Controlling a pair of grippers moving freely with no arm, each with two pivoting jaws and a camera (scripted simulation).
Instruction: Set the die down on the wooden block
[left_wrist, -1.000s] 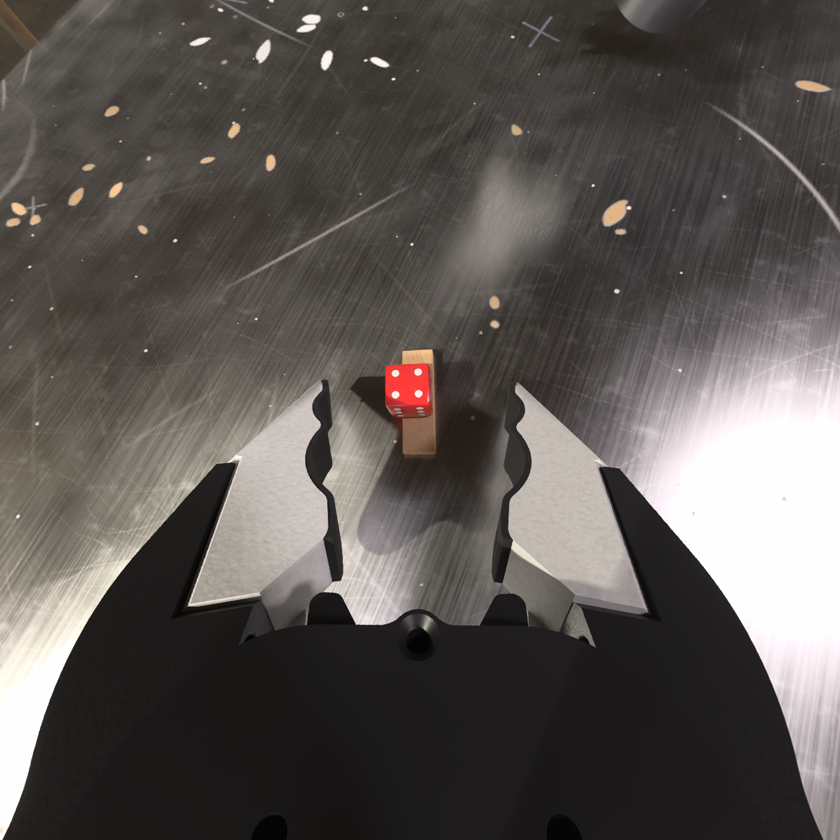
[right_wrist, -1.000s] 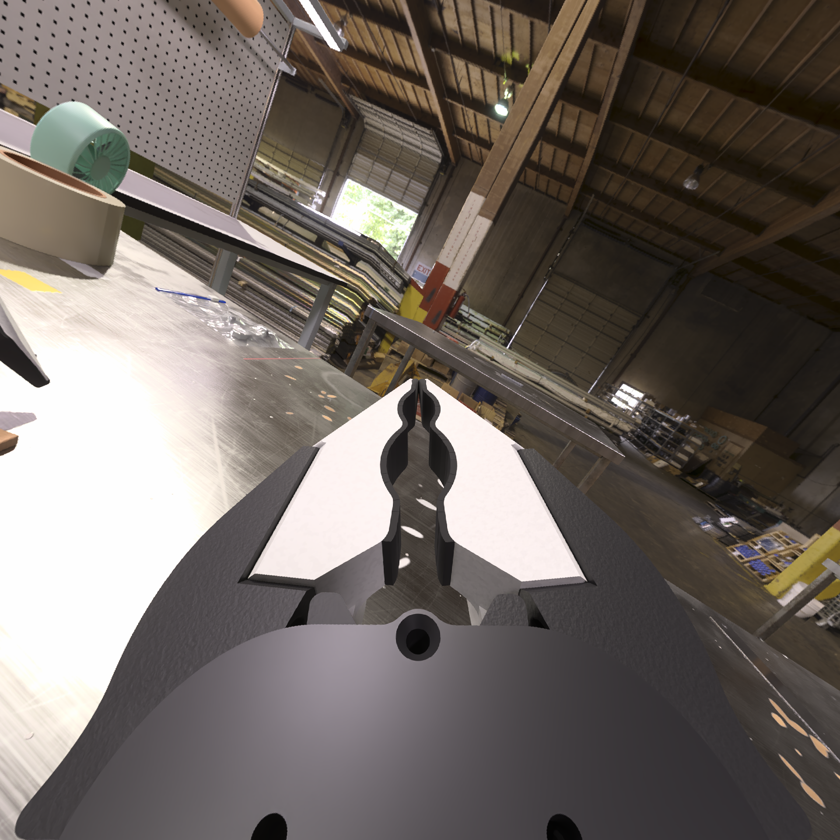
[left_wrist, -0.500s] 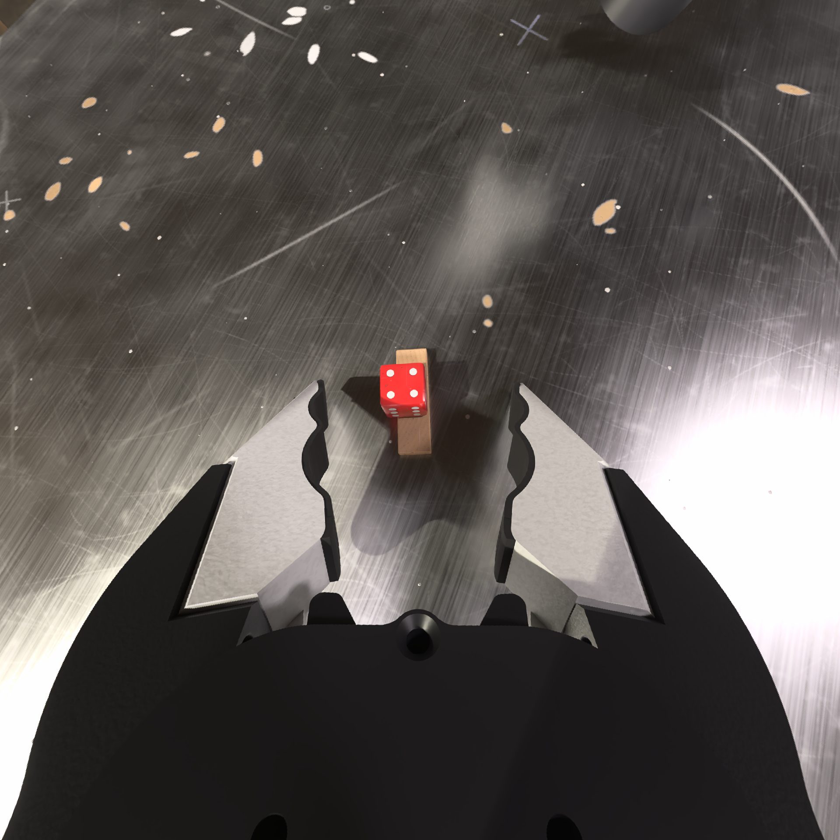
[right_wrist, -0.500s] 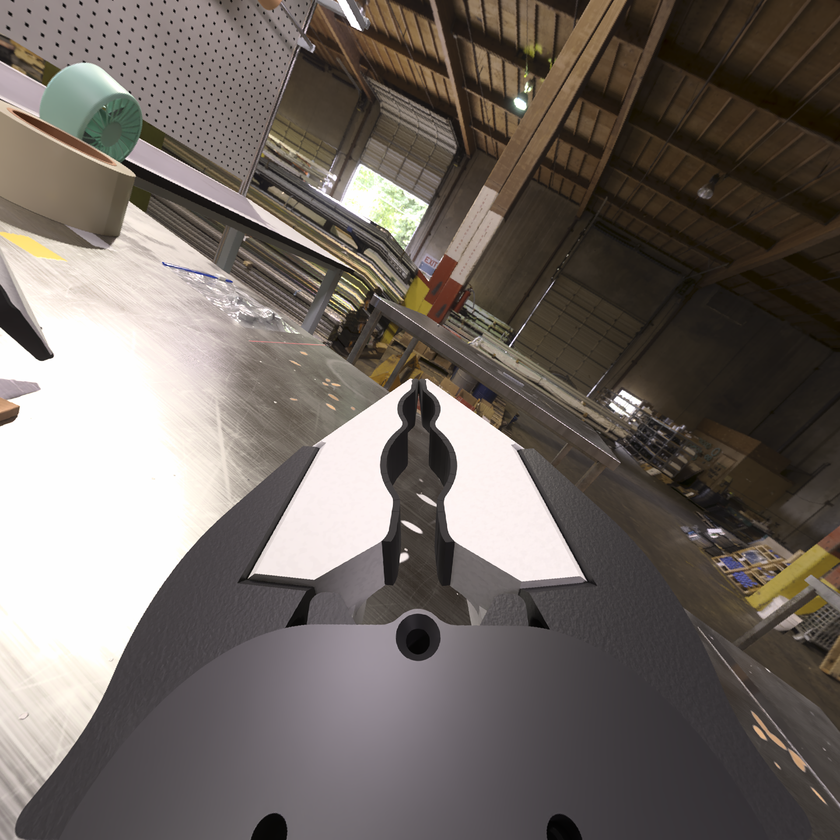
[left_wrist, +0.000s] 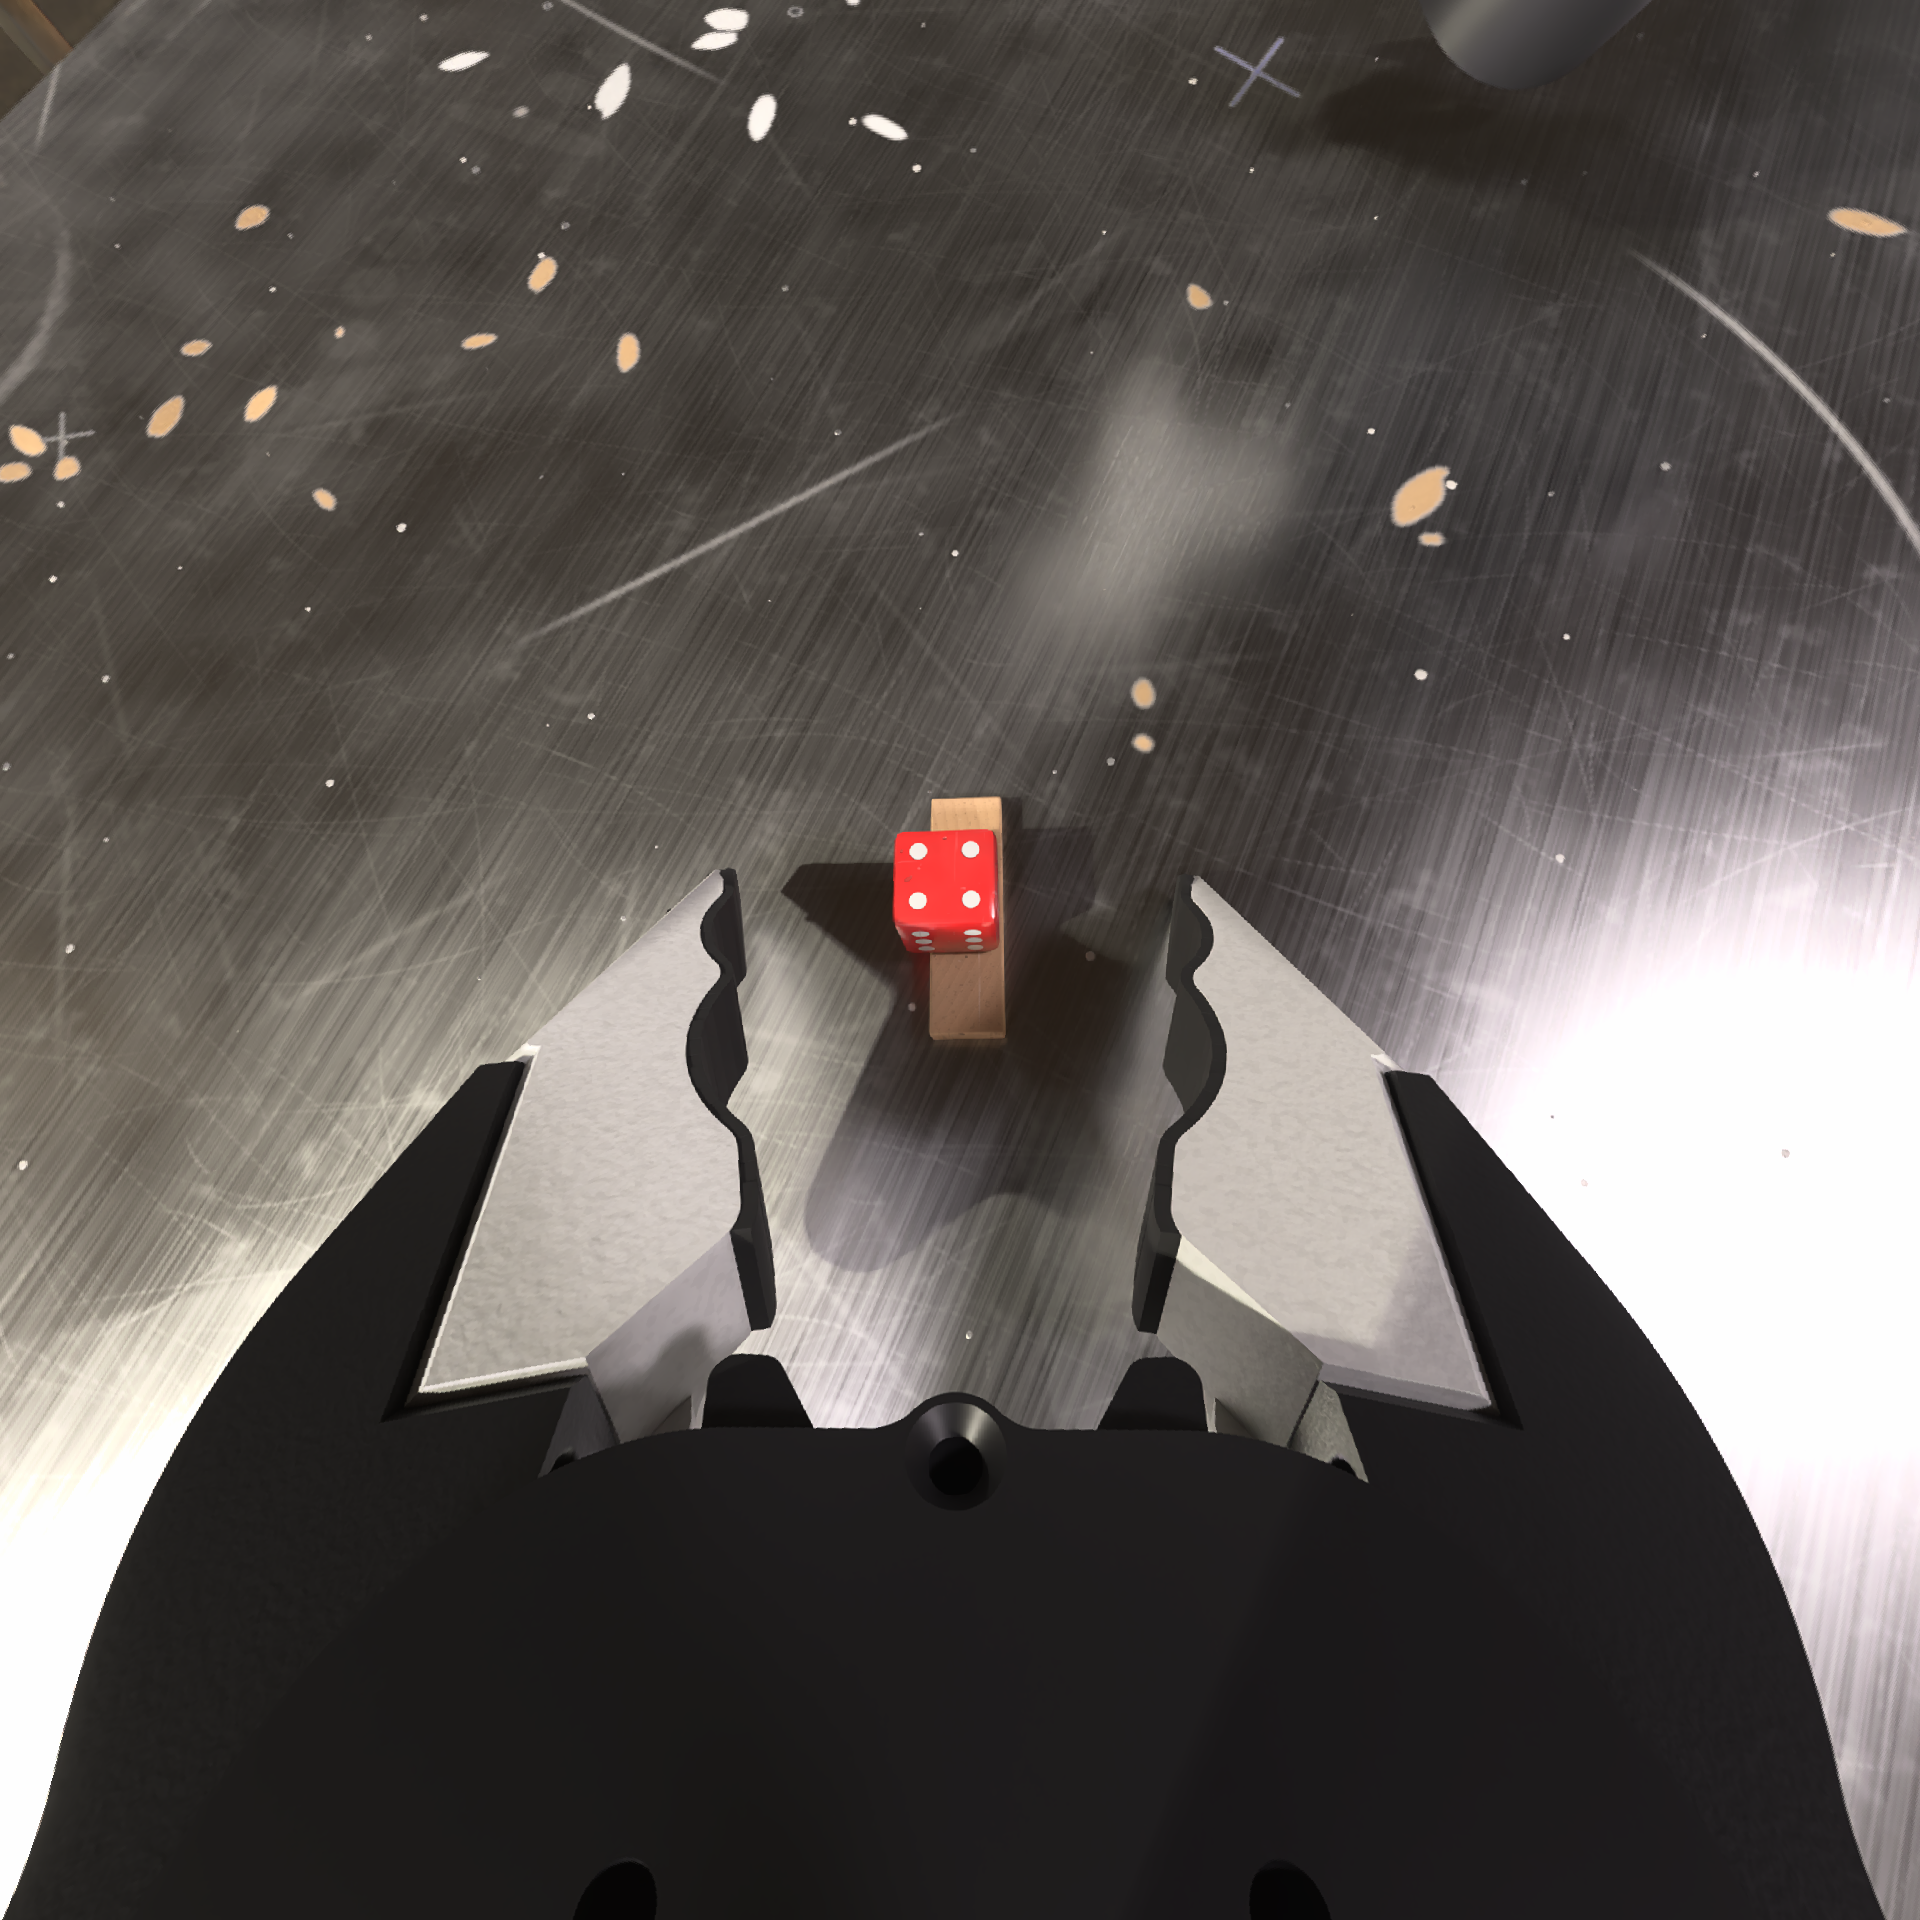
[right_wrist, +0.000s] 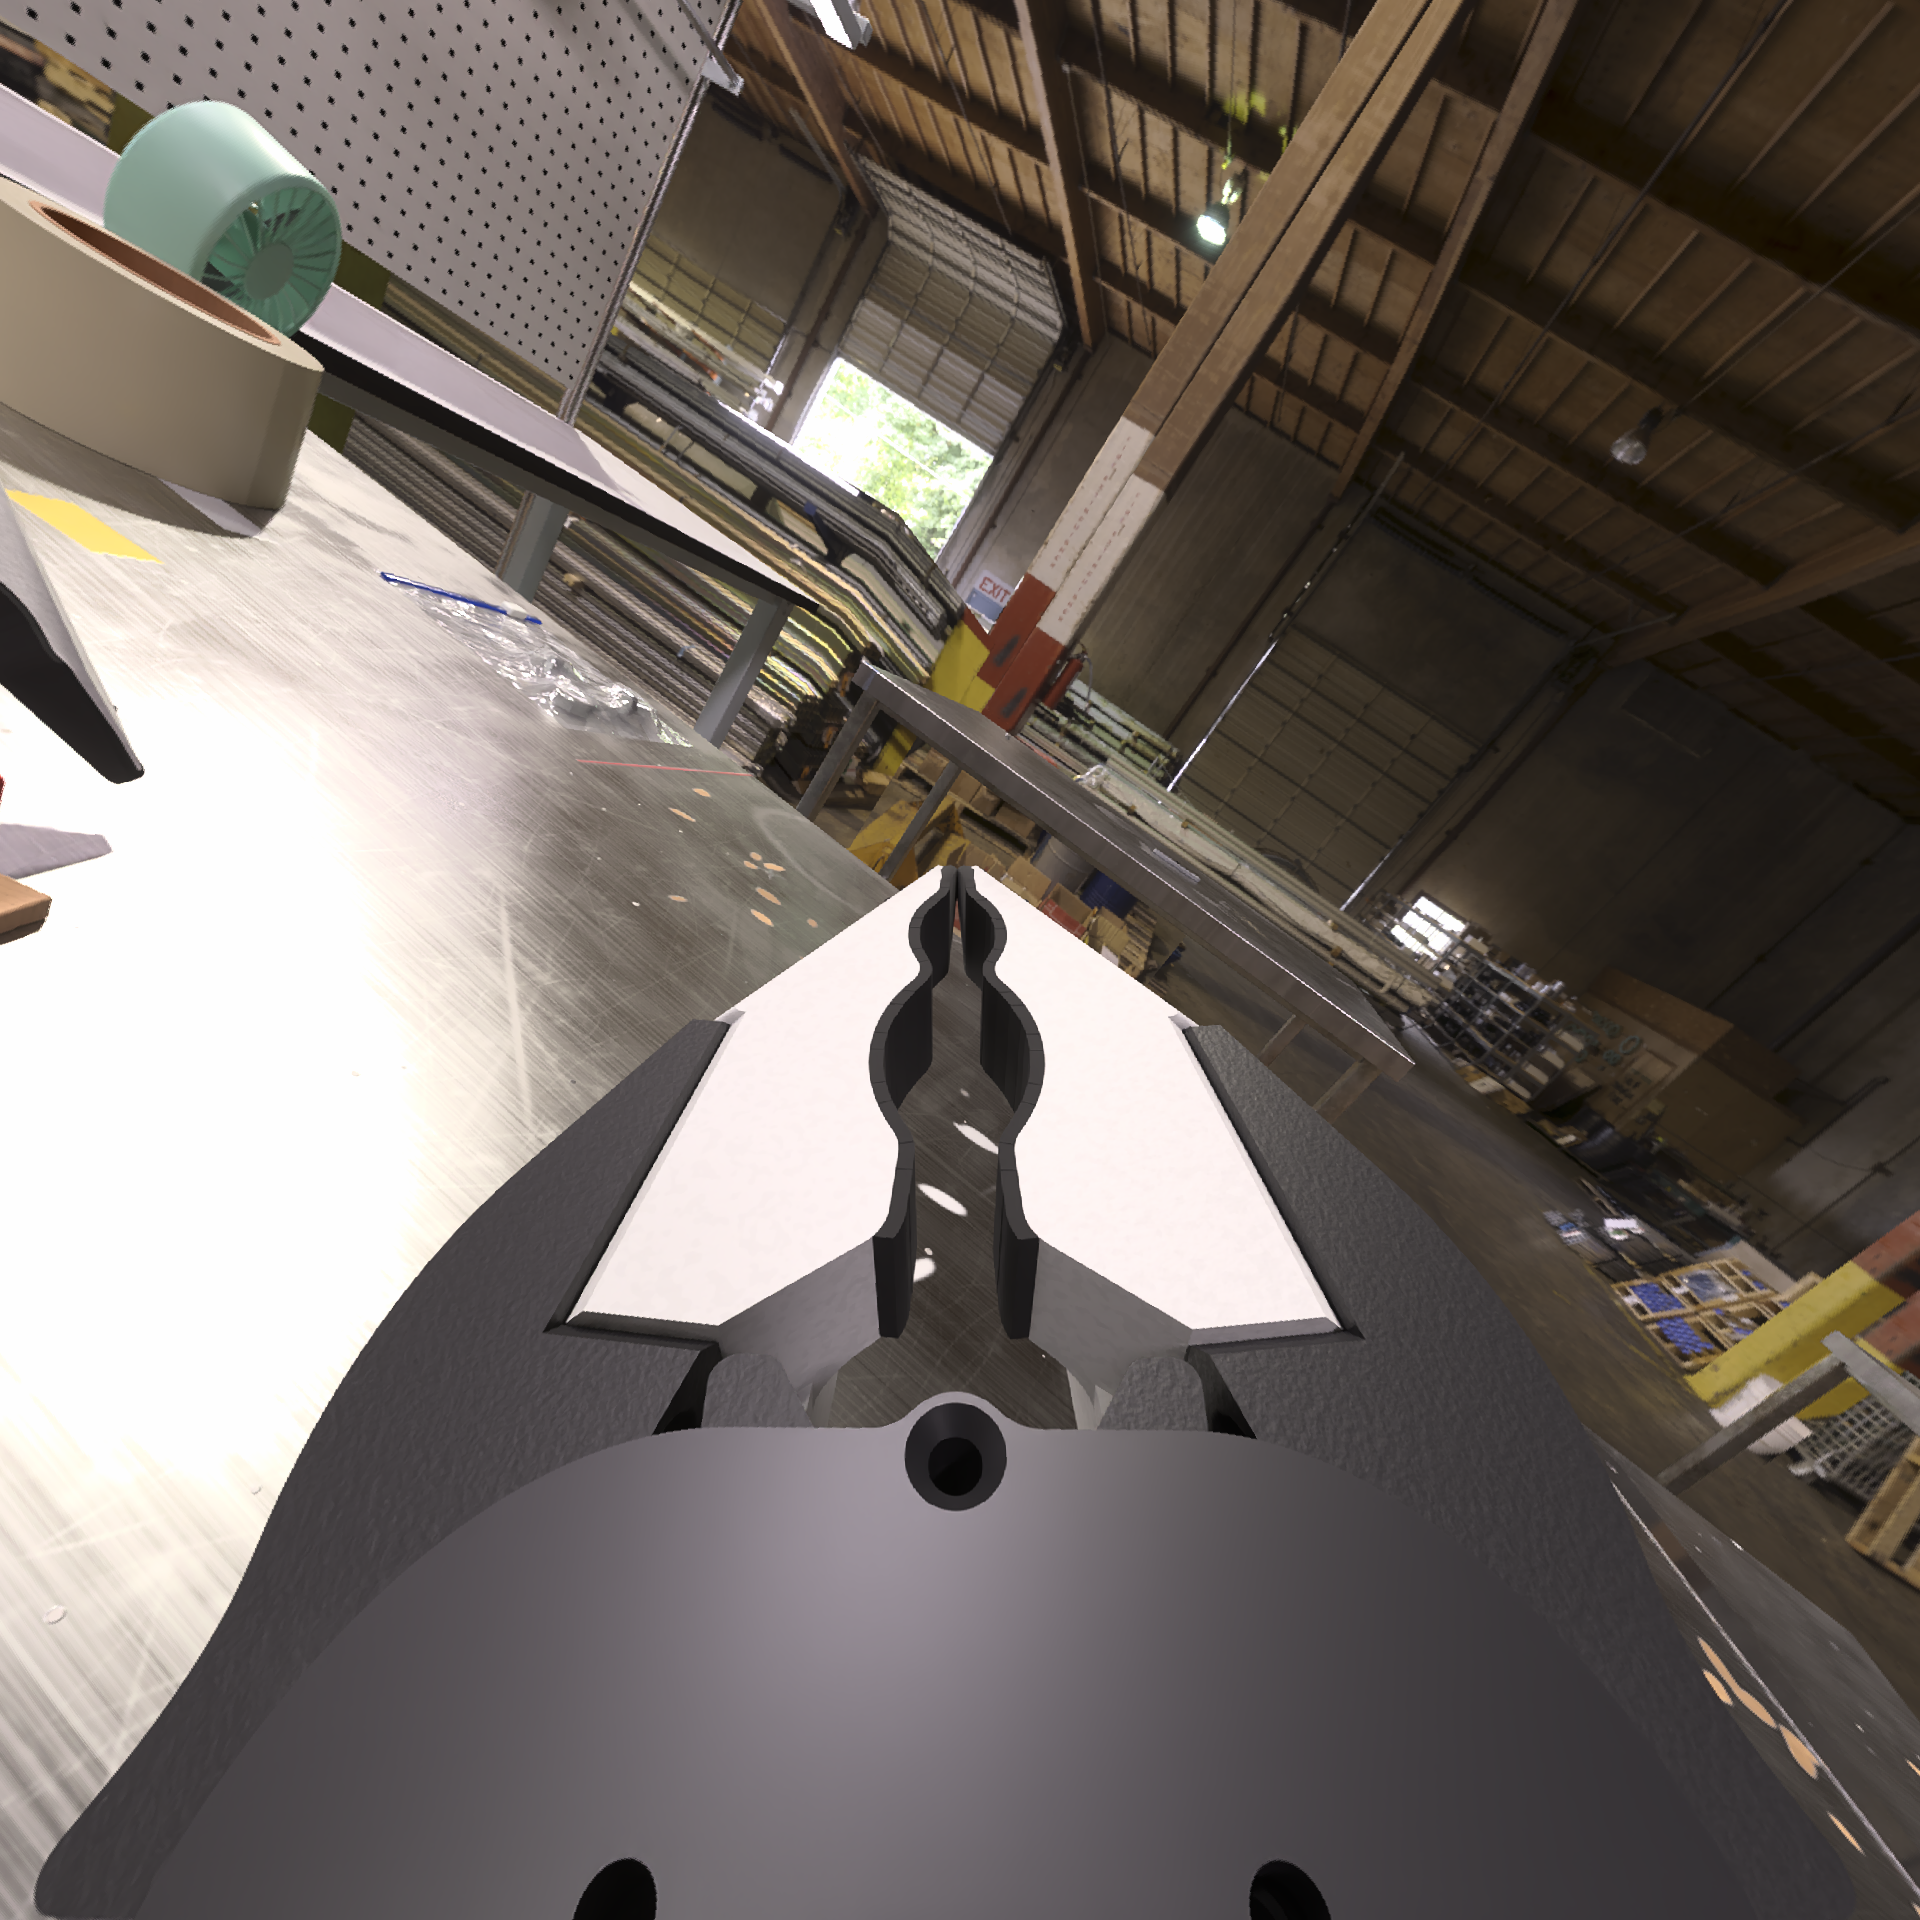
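Note:
A red die (left_wrist: 945, 891) with white pips rests on a narrow wooden block (left_wrist: 967, 992) that lies on the scratched metal table (left_wrist: 727, 582). The die overhangs the block's left side. My left gripper (left_wrist: 958, 883) is open and empty, hovering above them, its fingertips level with the die on either side. My right gripper (right_wrist: 958, 878) is shut and empty, pointing away over the table's edge. A corner of the wooden block (right_wrist: 19, 904) shows at the far left of the right wrist view, with part of the left gripper (right_wrist: 57, 675) above it.
A dark cylinder (left_wrist: 1517, 36) stands at the far right of the table. In the right wrist view a tan tape roll (right_wrist: 145, 364), a teal fan-like cylinder (right_wrist: 234, 223), a crumpled plastic bag (right_wrist: 530, 655) and a pegboard (right_wrist: 416, 135) stand at the back.
The left gripper has shifted slightly over the table; the die stays on the block. The right gripper has tilted and moved a little, staying shut.

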